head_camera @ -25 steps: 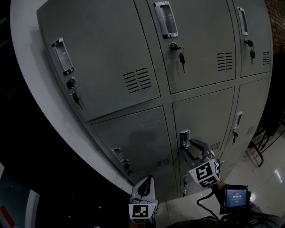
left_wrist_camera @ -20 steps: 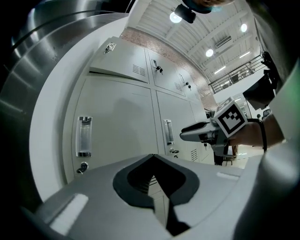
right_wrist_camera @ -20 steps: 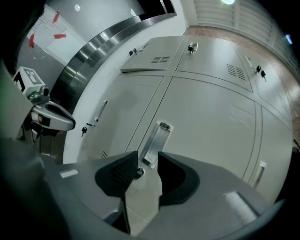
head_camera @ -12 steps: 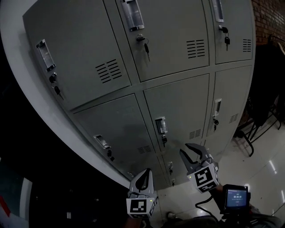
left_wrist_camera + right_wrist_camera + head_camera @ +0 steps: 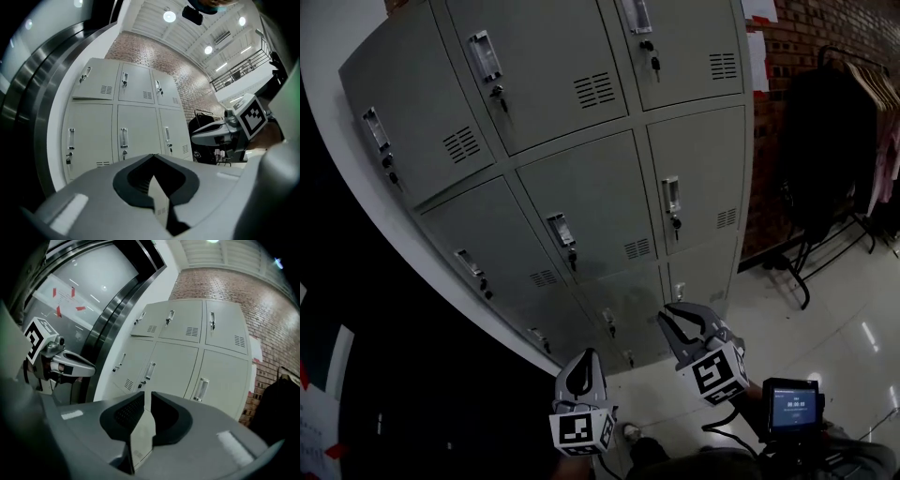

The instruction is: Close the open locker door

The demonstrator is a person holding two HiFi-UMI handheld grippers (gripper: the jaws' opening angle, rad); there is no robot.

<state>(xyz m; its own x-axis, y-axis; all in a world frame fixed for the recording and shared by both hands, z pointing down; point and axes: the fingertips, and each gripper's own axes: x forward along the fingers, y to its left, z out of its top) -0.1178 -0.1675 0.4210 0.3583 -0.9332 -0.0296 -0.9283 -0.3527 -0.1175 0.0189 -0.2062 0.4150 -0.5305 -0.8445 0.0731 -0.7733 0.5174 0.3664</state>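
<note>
**Item:** bank of grey sheet-metal lockers (image 5: 581,187), three columns of upright rectangular doors. Each door has a chrome pull handle (image 5: 671,195) at its left edge, with a key hanging below it.

**Position:** ahead of both grippers and up-left of them in the head view, well apart from either.

**Condition:** every door in view appears flush with its frame and none visibly stands open. The closing is judged done, or else the open door lies outside these views.

**Left gripper** (image 5: 584,356): jaws together, nothing between them, aimed level at the bank.

**Right gripper** (image 5: 667,314): jaws narrow with a slit left at the tips. They have just been closing, with nothing between them. This gripper is the nearer one to the right-hand column.

**Approach note:** any further press would probably run straight forward onto a door's handle edge.

**Surface:** glossy pale tiled floor (image 5: 853,309).

**Room:**
- red-brick wall (image 5: 806,37) to the right of the bank
- black garment rail hung with dark clothes (image 5: 825,141) in front of that wall
- white curved surround (image 5: 342,141) at the bank's left, with darkness beyond it
</note>
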